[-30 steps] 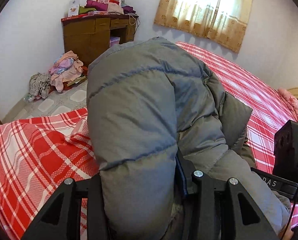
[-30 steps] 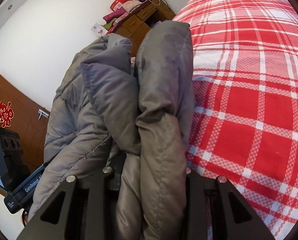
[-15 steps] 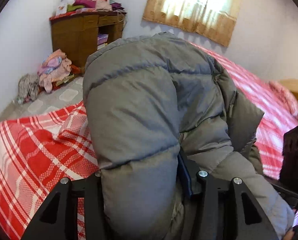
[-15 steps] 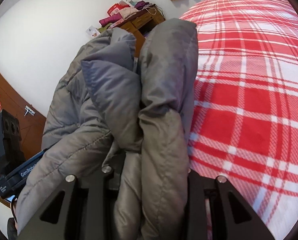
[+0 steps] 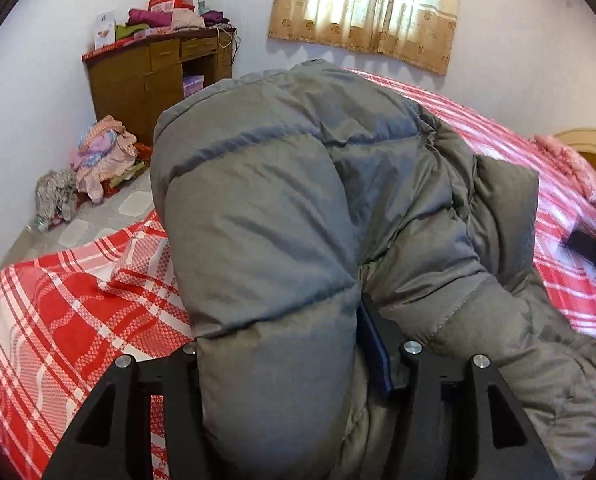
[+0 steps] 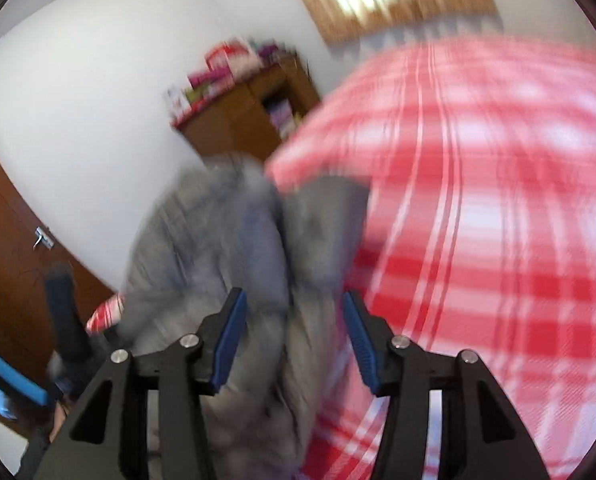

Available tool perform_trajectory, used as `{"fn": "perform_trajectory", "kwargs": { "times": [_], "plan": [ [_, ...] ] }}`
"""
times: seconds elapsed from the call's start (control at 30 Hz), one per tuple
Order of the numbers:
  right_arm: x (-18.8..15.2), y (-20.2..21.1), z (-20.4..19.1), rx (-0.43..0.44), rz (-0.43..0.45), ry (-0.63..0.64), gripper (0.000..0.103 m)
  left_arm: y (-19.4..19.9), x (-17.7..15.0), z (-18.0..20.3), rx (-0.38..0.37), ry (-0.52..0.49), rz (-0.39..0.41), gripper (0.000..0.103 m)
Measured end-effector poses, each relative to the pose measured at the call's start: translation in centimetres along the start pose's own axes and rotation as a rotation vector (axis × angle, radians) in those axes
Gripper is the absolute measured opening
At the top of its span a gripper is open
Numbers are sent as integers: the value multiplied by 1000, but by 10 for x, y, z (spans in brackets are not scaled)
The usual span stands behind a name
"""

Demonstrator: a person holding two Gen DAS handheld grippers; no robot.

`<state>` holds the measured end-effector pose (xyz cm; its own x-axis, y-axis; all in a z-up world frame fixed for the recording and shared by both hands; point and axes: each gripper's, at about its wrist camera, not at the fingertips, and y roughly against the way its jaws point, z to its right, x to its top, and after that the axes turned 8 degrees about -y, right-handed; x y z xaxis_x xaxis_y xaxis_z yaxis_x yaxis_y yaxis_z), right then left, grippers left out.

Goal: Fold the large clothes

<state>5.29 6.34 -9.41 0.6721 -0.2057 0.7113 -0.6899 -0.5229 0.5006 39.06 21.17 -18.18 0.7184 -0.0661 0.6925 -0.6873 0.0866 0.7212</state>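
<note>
We are letting go of the folded grey quilted down jacket (image 5: 298,200) on the red plaid bedspread (image 5: 58,320). Left claw (image 5: 294,356) is opening around a thick fold; right claw (image 6: 290,336) opens, pads clear of the jacket ahead. Next, withdraw both cleanly.

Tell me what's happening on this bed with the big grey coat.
A person with a two-finger gripper in each hand is folding a grey quilted puffer jacket on a bed with a red and white plaid bedspread. A thick fold of the jacket sits between the left gripper's jaws, which are opening. The right gripper is opening too; its blue pads stand clear of the jacket, which lies heaped in front of it.
</note>
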Motion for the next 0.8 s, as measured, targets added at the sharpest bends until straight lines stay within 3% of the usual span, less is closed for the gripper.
{"fn": "perform_trajectory", "kwargs": {
  "times": [0.1,0.17,0.23,0.3,0.47,0.7,0.8],
  "plan": [
    [23,-29,-38,-16,-102,92,50,0,0,7,30,-34,-2,55],
    [27,-60,-49,-99,-151,104,35,1,1,9,42,-46,-3,55],
    [16,-85,-38,-226,-185,72,35,1,-1,9,42,-49,-2,55],
    [-5,-98,-13,-252,-215,-22,35,1,-2,7,33,-45,-1,55],
    [-33,-93,10,-245,-152,-79,33,-3,-1,10,24,-60,-15,60],
    [-49,-100,-6,-315,-88,34,33,-13,1,4,28,-13,-64,79],
    [-46,-106,-8,-328,-94,77,33,-15,2,6,62,-6,-74,81]
  ]
}}
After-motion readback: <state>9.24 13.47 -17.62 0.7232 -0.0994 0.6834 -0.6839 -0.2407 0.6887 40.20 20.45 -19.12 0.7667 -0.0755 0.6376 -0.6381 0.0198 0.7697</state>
